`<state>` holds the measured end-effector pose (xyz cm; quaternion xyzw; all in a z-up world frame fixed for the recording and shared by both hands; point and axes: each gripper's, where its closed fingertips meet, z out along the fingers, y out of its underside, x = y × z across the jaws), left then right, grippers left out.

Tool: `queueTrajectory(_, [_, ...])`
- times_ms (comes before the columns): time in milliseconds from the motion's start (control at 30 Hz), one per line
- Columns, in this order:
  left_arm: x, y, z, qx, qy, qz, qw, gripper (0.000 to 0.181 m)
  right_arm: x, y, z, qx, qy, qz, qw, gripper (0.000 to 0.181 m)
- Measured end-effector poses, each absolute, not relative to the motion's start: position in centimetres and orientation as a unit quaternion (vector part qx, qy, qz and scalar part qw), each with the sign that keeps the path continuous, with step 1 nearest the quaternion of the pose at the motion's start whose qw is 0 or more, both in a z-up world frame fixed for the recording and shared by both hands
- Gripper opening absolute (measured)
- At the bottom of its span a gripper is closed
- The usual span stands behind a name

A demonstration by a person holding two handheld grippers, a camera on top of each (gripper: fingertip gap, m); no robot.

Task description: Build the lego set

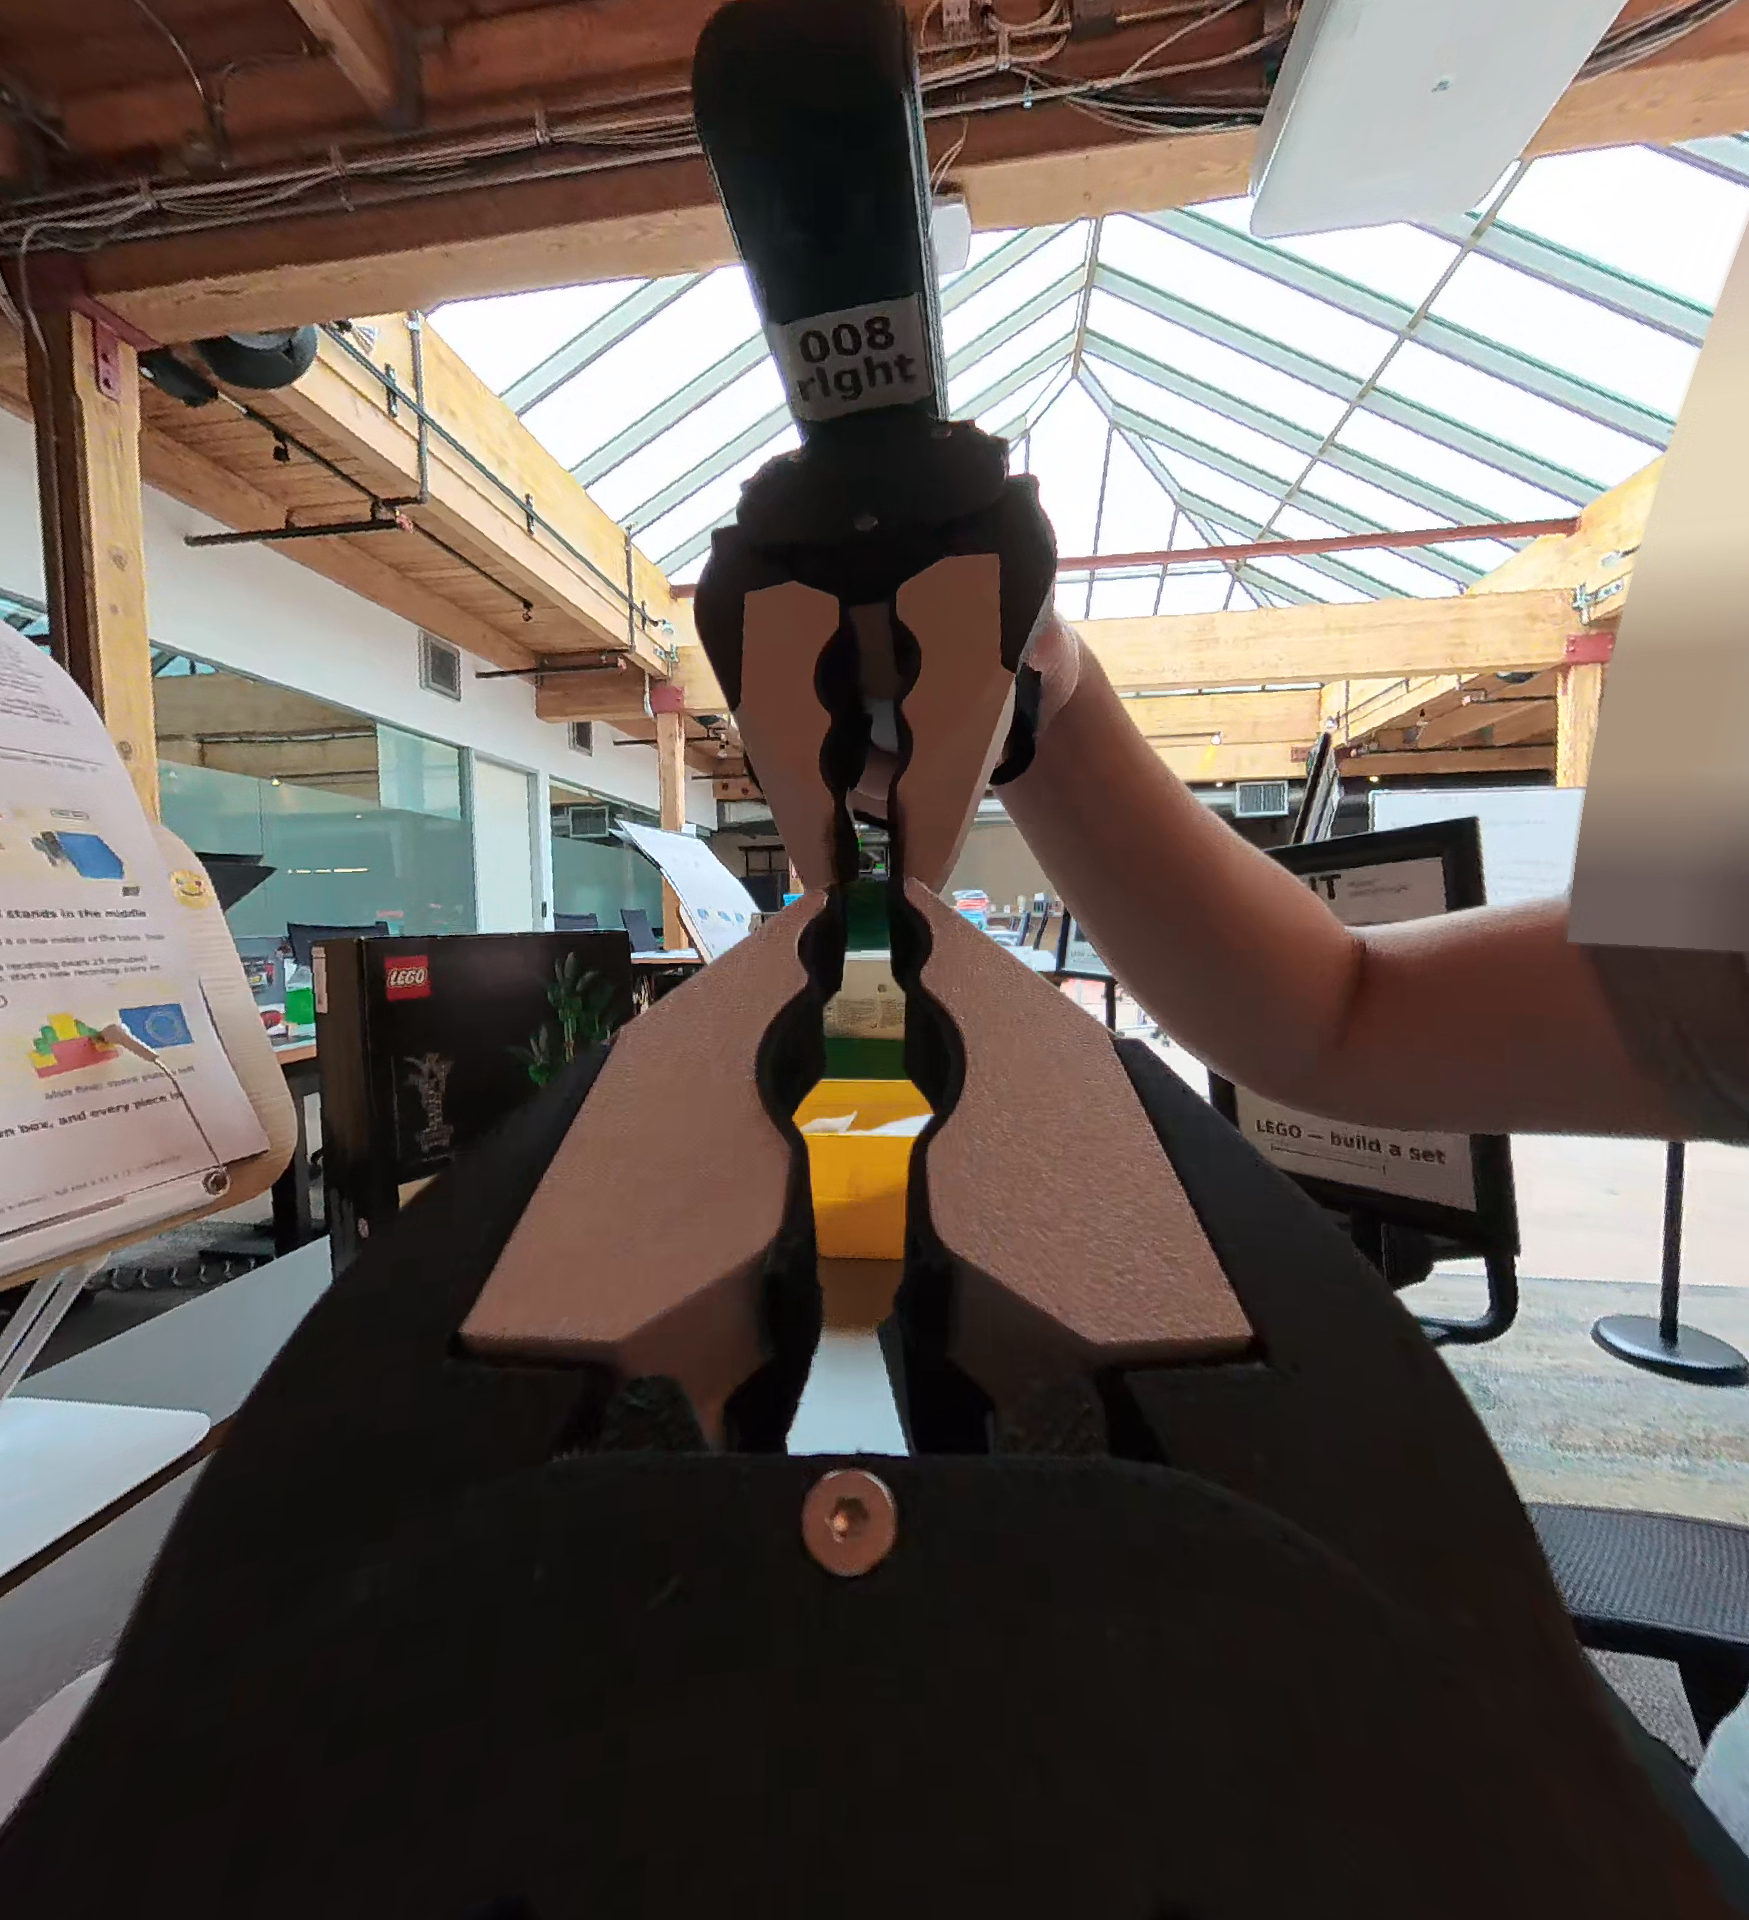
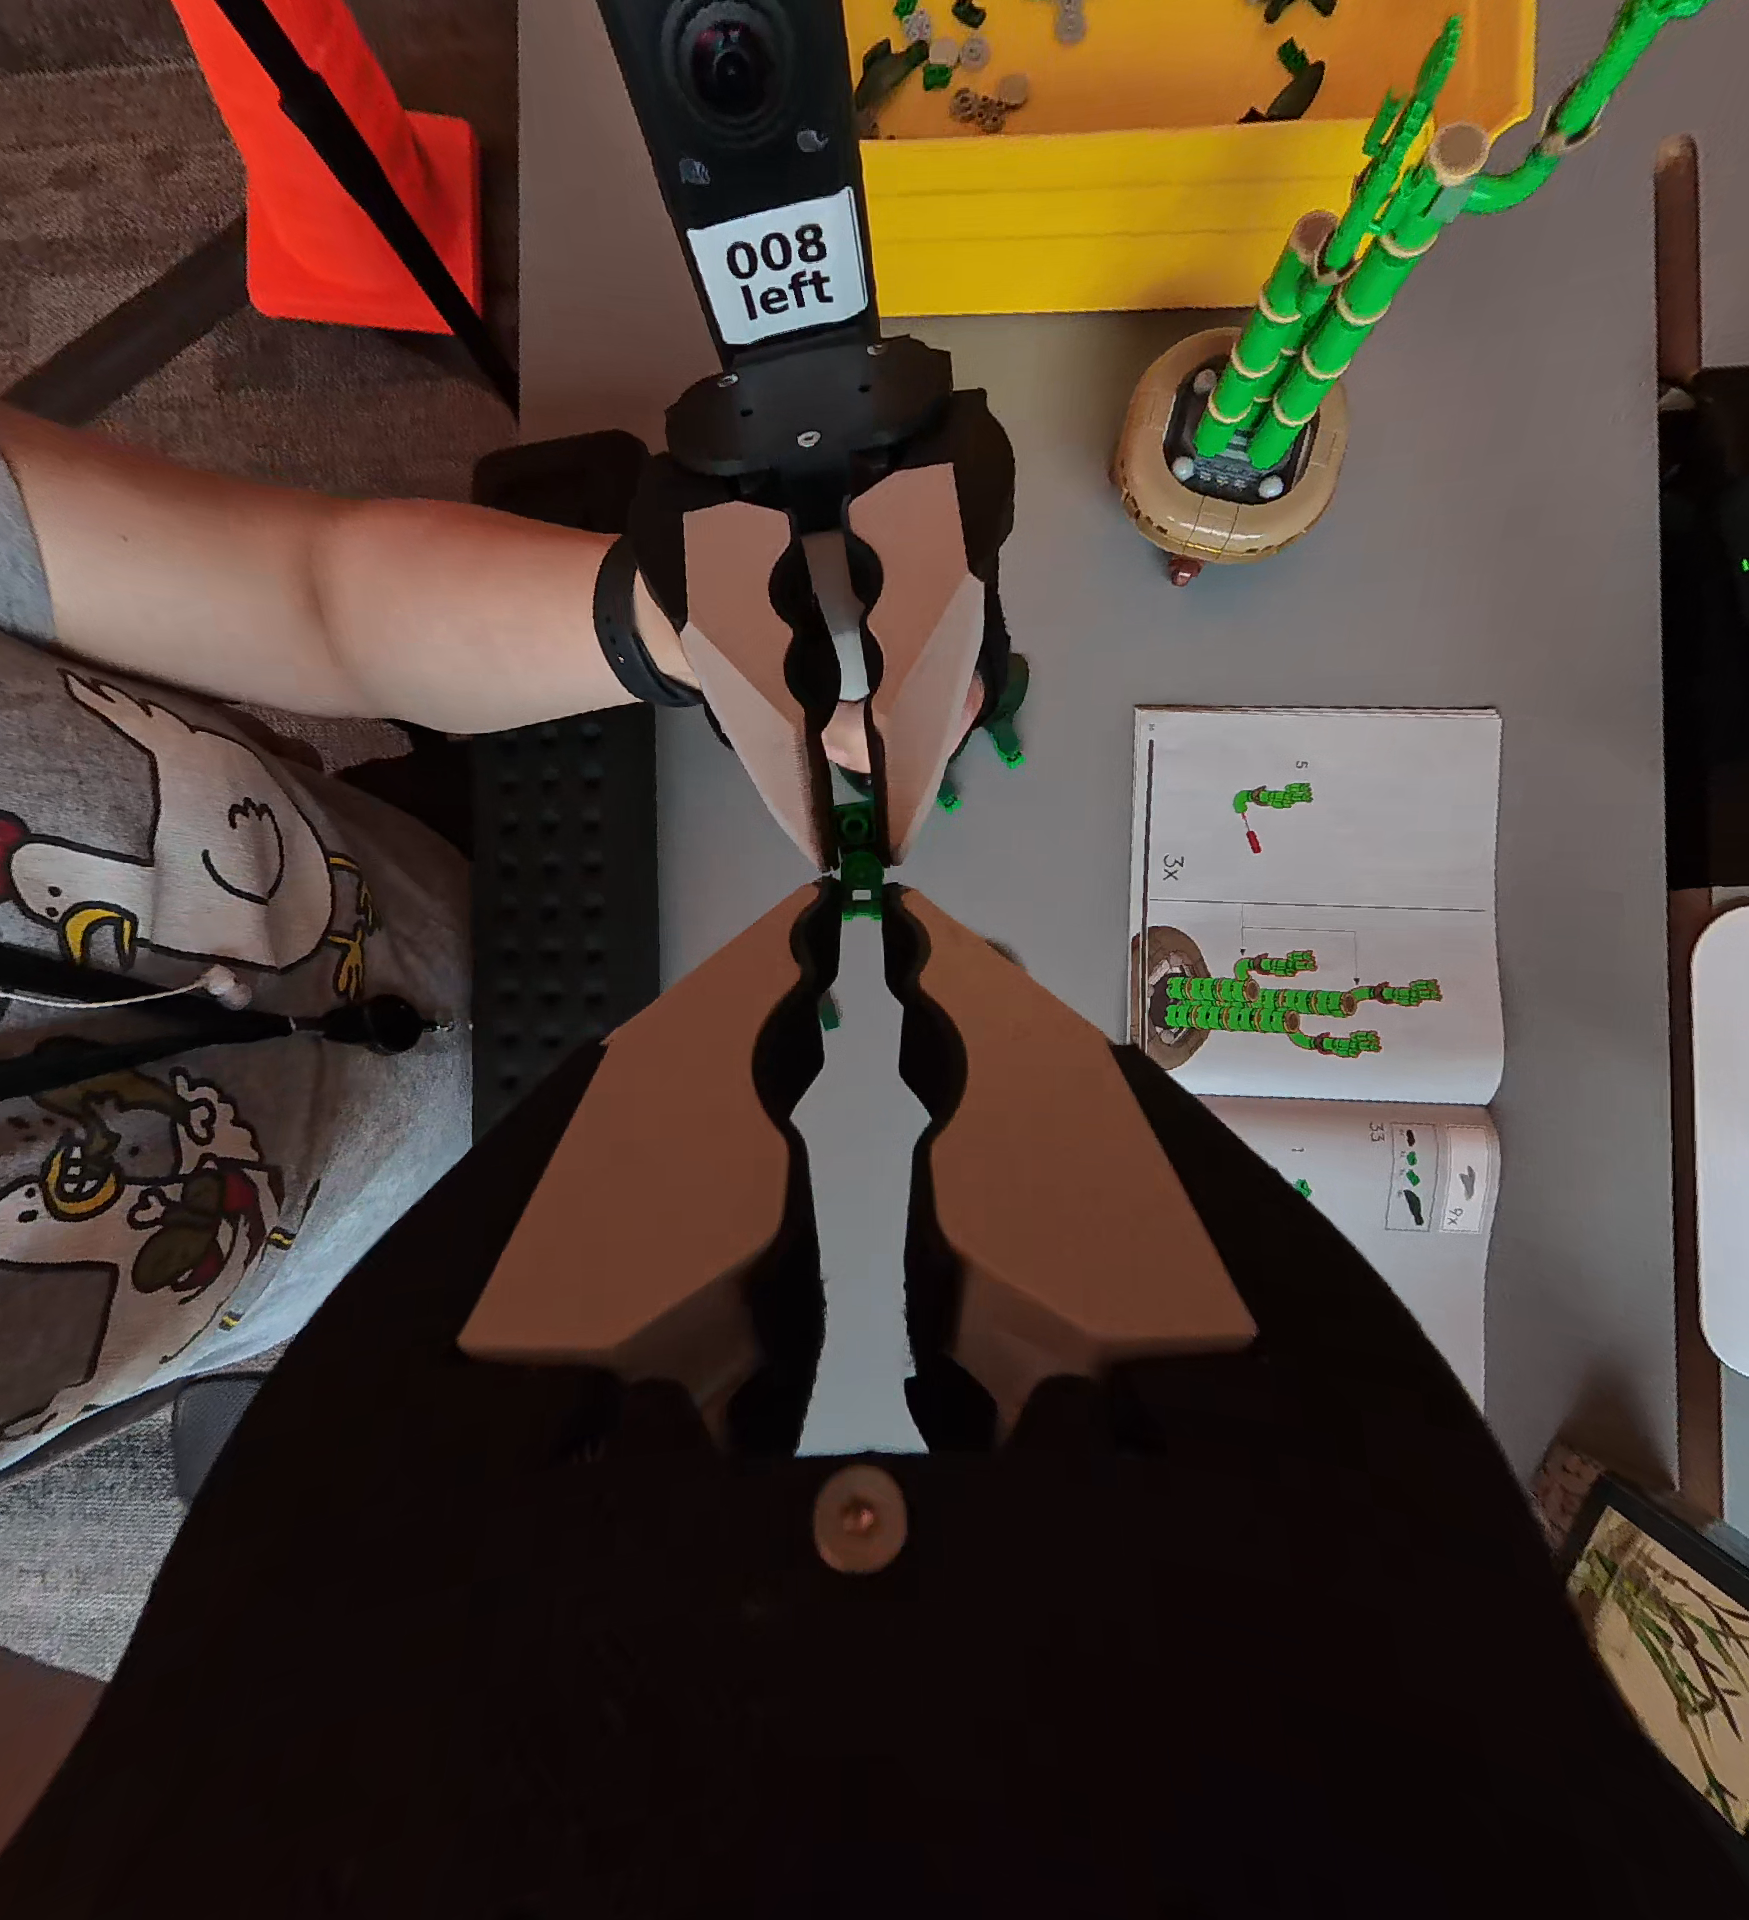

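Note:
My two grippers meet tip to tip above the grey table (image 2: 1036, 644). In the right wrist view, my right gripper (image 2: 857, 902) is shut on a small bright green lego piece (image 2: 859, 894). My left gripper (image 2: 854, 854) comes from above and is shut on a small dark green piece (image 2: 854, 829). The two pieces touch end to end. In the left wrist view, my left gripper (image 1: 868, 902) points up at the right gripper (image 1: 872, 868), with a bit of green (image 1: 862, 847) between the tips. The bamboo model (image 2: 1296, 343) stands in a tan pot (image 2: 1234, 509) at the upper right.
A yellow bin (image 2: 1161, 208) of loose pieces sits at the back. The open instruction booklet (image 2: 1317, 904) lies on the right. Loose green pieces (image 2: 1005, 748) lie near the left gripper. A black studded plate (image 2: 563, 914) lies at the table's left edge, an orange cone (image 2: 350, 177) beyond it. The tips of both grippers are at nearly the same place. From either gripper's tips it is about 30 cm to the tan pot (image 2: 1234, 509).

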<state>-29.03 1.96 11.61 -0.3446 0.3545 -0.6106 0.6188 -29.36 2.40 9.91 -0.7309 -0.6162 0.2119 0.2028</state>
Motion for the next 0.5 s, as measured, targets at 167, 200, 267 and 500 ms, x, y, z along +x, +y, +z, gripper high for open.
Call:
queueTrajectory(167, [-29.4,1.7,11.8,-0.343,0.36,-0.608,0.618,0.005,-29.8,2.2,10.1,-0.728,-0.624,0.2,0.202,0.006])
queueTrajectory(200, [-29.5,1.7,11.9,-0.344,0.359,-0.61,0.617,0.005,-29.9,2.2,10.1,-0.727,-0.624,0.2,0.205,0.006])
queueTrajectory(267, [-29.7,1.9,12.0,-0.345,0.352,-0.614,0.617,0.005,-30.1,2.3,10.3,-0.725,-0.622,0.202,0.216,0.006])
queueTrajectory(500, [-31.2,2.0,13.2,-0.324,0.309,-0.659,0.604,0.005,-31.7,2.4,11.2,-0.711,-0.604,0.236,0.272,0.006])
